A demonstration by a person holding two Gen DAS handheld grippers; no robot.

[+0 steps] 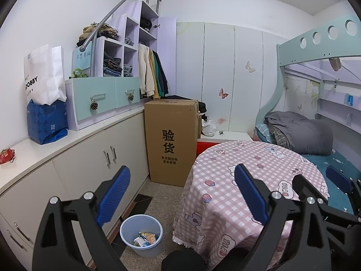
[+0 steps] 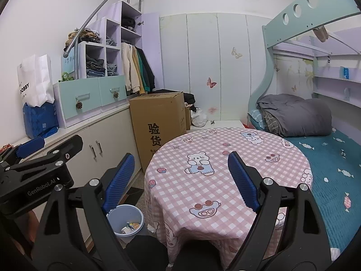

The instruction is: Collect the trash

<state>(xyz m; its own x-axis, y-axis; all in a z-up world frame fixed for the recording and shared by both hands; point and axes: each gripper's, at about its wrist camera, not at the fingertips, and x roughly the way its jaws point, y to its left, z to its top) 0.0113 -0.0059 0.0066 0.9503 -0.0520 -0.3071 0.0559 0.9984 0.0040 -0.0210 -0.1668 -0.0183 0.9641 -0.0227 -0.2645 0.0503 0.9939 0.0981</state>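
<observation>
A pale blue trash bin (image 1: pixel 135 251) stands on the floor between the cabinet and the round table, with crumpled wrappers (image 1: pixel 145 239) inside; the right wrist view shows the bin (image 2: pixel 126 213) too. A red wrapper (image 1: pixel 6 155) lies on the cabinet top at far left. My left gripper (image 1: pixel 182 168) is open and empty, above the bin and the table edge. My right gripper (image 2: pixel 181 155) is open and empty over the pink checked tablecloth (image 2: pixel 225 144). Each gripper shows in the other's view: right gripper (image 1: pixel 315 176), left gripper (image 2: pixel 54 144).
A tall cardboard box (image 1: pixel 171 140) stands on the floor behind the table (image 1: pixel 248 158). White cabinets (image 1: pixel 90 158) run along the left wall, with a white paper bag (image 1: pixel 42 74) and a blue bag (image 1: pixel 47 124) on top. A bunk bed (image 2: pixel 327 158) borders the table on the right.
</observation>
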